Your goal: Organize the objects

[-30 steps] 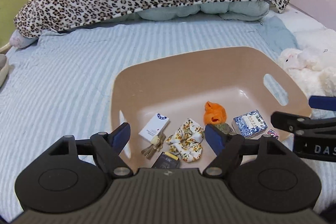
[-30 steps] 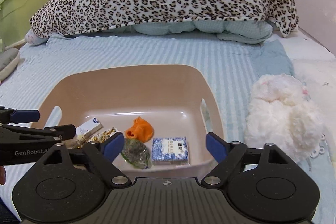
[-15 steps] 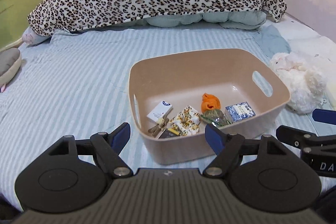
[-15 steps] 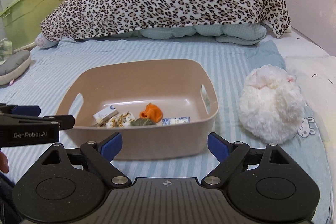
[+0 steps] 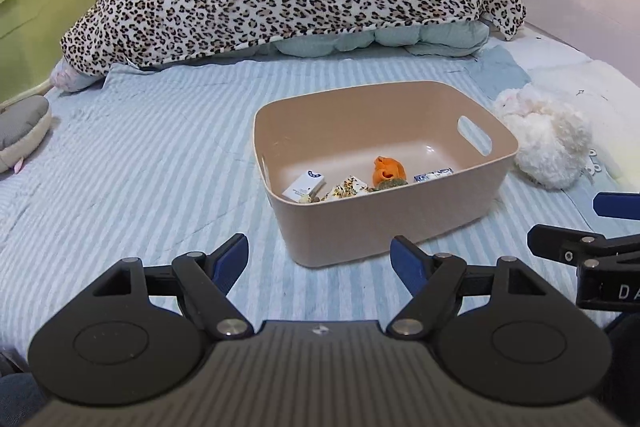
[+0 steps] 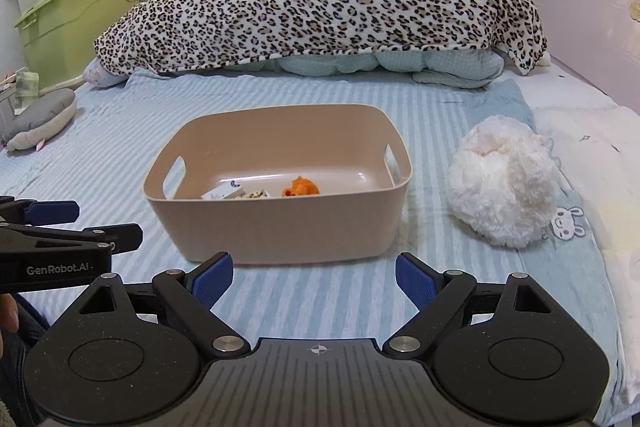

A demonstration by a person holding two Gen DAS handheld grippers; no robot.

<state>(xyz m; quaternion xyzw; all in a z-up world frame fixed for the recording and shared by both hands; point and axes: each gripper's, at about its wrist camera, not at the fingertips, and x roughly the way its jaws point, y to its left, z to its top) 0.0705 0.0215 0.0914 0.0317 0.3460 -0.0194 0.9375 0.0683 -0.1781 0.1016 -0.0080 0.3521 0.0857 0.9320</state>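
While both the left gripper (image 5: 318, 255) and right gripper (image 6: 314, 277) hang empty and spread before the bin (image 6: 276, 227), the fluffy toy (image 6: 504, 187) beside it, possibly unsorted, risks being missed.

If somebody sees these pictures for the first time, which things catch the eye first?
The leopard-print blanket heaped across the far end of the bed dominates. In the middle of the striped sheet stands a beige plastic bin with small items inside, among them a bright orange one. To the bin's right lies a fluffy white plush toy.
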